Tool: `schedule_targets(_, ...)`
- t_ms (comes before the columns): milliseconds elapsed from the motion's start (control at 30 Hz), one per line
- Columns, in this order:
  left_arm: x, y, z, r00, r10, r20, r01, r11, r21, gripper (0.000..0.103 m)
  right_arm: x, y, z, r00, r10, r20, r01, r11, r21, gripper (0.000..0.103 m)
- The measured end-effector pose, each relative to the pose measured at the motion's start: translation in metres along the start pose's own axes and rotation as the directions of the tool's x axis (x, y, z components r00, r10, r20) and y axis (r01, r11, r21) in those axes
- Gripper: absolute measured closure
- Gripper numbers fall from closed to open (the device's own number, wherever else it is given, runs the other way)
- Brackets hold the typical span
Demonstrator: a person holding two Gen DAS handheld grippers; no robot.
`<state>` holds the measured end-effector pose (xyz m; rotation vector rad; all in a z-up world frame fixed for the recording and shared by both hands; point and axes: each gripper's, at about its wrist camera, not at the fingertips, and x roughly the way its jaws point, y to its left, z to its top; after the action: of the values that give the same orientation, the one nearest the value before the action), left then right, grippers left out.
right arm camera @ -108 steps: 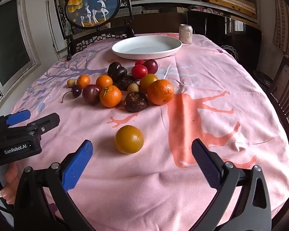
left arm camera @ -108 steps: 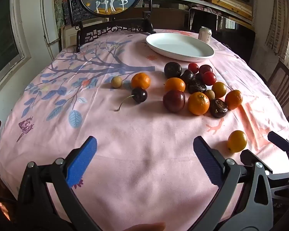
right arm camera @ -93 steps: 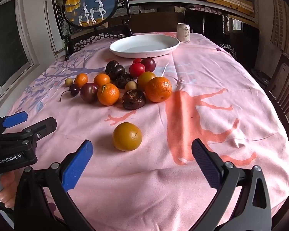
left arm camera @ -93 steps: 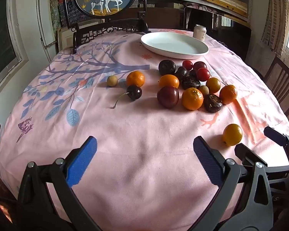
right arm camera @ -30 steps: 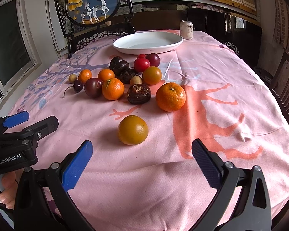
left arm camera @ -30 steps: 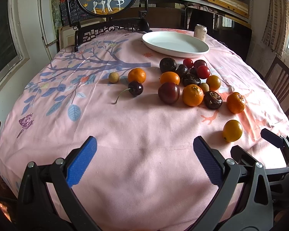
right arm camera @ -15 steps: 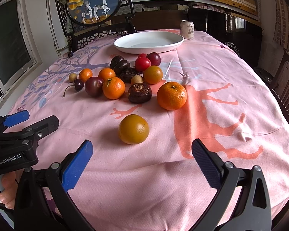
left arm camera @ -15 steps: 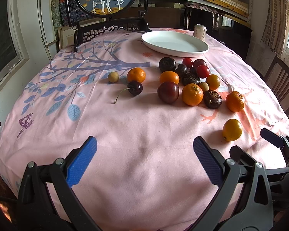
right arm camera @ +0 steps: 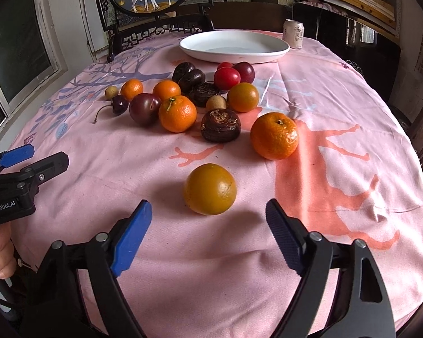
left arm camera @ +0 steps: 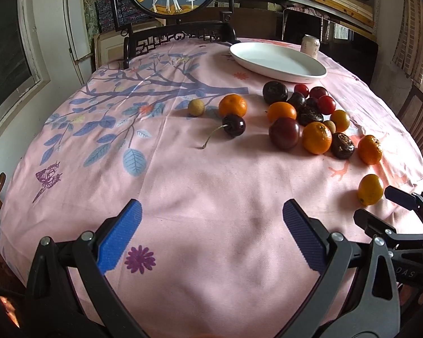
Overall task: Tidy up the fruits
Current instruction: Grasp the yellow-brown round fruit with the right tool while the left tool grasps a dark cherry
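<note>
While both grippers are hanging low over the near edge of the table (left arm camera: 183, 197), the right gripper (right arm camera: 208, 219) is spreading its jaws wide, and a lone yellow-orange fruit (right arm camera: 210, 188) is sitting just ahead of the gap, touching neither pad. The left gripper (left arm camera: 211, 219) is likewise gaping wide over bare pink cloth, gripping nothing. A tangerine (right arm camera: 274, 135) is lying a little farther in, apart from the main cluster of fruits (right arm camera: 183, 95), which is gathering around the table's middle. A cherry (left arm camera: 234, 124) with its stem is resting at the cluster's left side. Toward the far edge, a white plate (right arm camera: 234, 45) is standing with a drink can (right arm camera: 293, 38) just beside it.
</note>
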<state>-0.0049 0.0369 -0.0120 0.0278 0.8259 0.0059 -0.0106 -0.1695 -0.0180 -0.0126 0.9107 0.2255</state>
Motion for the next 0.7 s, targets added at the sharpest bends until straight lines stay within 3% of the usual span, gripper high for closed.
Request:
schedule_targets(100, 0.004, 0.01, 0.004, 1.0, 0.003, -0.005, -0.003, 1.0, -0.012, 0.002, 0.006, 0.004, 0.005, 1.0, -0.016, -0.01, 0.016, 1.0, -0.022, 0.028)
schedule_targets(167, 0.006, 0.014, 0.007, 1.0, 0.004, -0.005, -0.004, 1.0, -0.013, 0.002, 0.007, 0.003, 0.008, 1.0, -0.023, -0.003, 0.023, 0.999, -0.027, 0.051)
schedule_targets(233, 0.009, 0.017, 0.012, 1.0, -0.004, -0.006, 0.004, 1.0, -0.01, 0.002, 0.009, 0.0, 0.012, 1.0, -0.02, -0.007, 0.019, 0.999, -0.028, 0.062)
schedule_targets(633, 0.055, -0.001, 0.058, 0.999, 0.015, -0.042, -0.011, 0.995, 0.095, 0.002, -0.001, -0.016, 0.023, 0.99, 0.135, 0.035, -0.135, 0.991, -0.012, 0.064)
schedule_targets(700, 0.067, -0.006, 0.064, 0.998, 0.012, -0.066, -0.006, 0.994, 0.105, 0.008, 0.0, -0.018, 0.025, 0.988, 0.153, 0.036, -0.152, 0.988, -0.011, 0.064)
